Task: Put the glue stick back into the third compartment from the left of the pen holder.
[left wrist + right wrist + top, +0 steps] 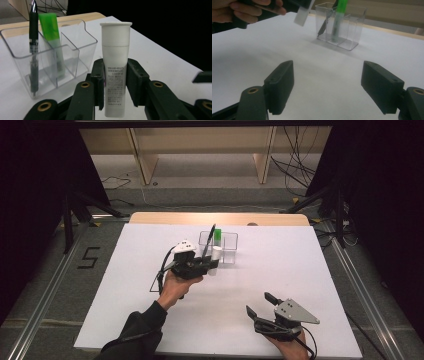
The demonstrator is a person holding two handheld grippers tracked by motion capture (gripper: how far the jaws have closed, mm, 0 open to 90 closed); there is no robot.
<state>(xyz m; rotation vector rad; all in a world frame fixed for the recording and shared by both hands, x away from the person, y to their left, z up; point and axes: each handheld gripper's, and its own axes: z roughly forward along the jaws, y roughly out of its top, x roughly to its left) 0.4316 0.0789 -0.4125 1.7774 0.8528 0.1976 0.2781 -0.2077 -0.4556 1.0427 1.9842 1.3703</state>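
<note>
Tube clamped in my left jaws, right jaws empty and spread wide.

My left gripper pinches a white tube between its two black jaws, holding it upright with the flared cap on top, just beside the clear organizer near the far middle of the white table. In the high view the tube stands at the organizer's near-left corner; I cannot tell if they touch. The organizer has several compartments: a black pen leans in one, and a green marker stands in the one next to it. My right gripper sits low at the near right of the table, well apart from the rest, its jaws gaping over bare white surface with nothing between them.
</note>
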